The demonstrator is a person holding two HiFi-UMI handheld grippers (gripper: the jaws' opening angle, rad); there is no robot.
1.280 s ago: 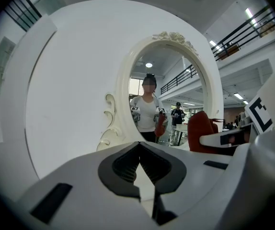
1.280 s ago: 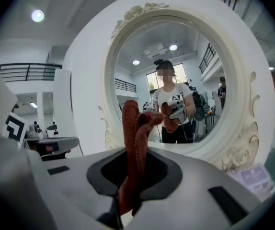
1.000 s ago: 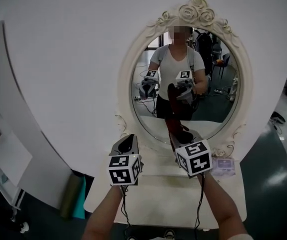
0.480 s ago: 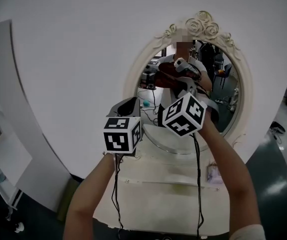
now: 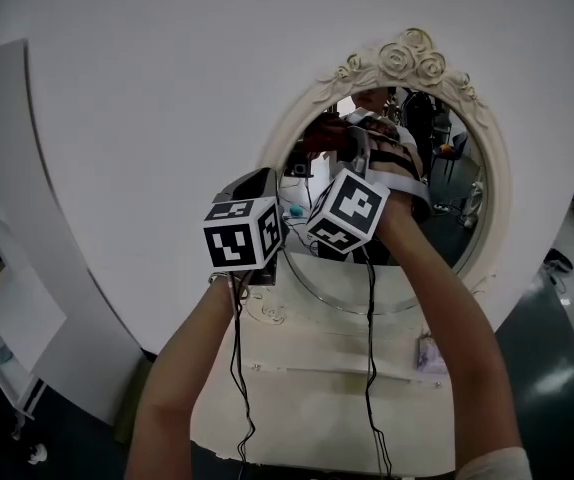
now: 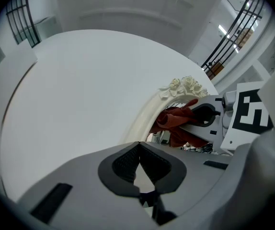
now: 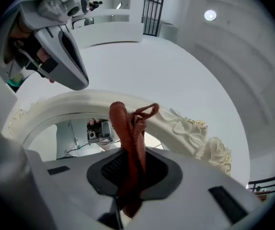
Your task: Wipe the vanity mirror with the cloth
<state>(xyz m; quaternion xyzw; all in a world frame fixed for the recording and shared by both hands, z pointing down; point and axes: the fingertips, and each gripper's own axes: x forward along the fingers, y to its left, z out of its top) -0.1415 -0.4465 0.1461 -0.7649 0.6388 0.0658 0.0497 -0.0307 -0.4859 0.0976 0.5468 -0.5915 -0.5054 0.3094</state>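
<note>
Your right gripper [image 7: 133, 169] clamps the rust-red cloth [image 7: 128, 123], bunched into a soft rope, near the upper glass of the oval vanity mirror [image 5: 457, 218]; your left gripper [image 6: 140, 169] hangs closed, empty. Lean in and hard jaws could scrape glass, or fabric could snag the carved rose frame [image 7: 190, 128]

I can't read a word or number anywhere: the cube [image 5: 239, 243] on the left gripper [image 6: 138, 163] and the cube [image 5: 347, 213] on the right gripper [image 7: 132, 169] show only black-and-white square patterns, and the small packet [image 5: 426, 353] is too blurred.
</note>
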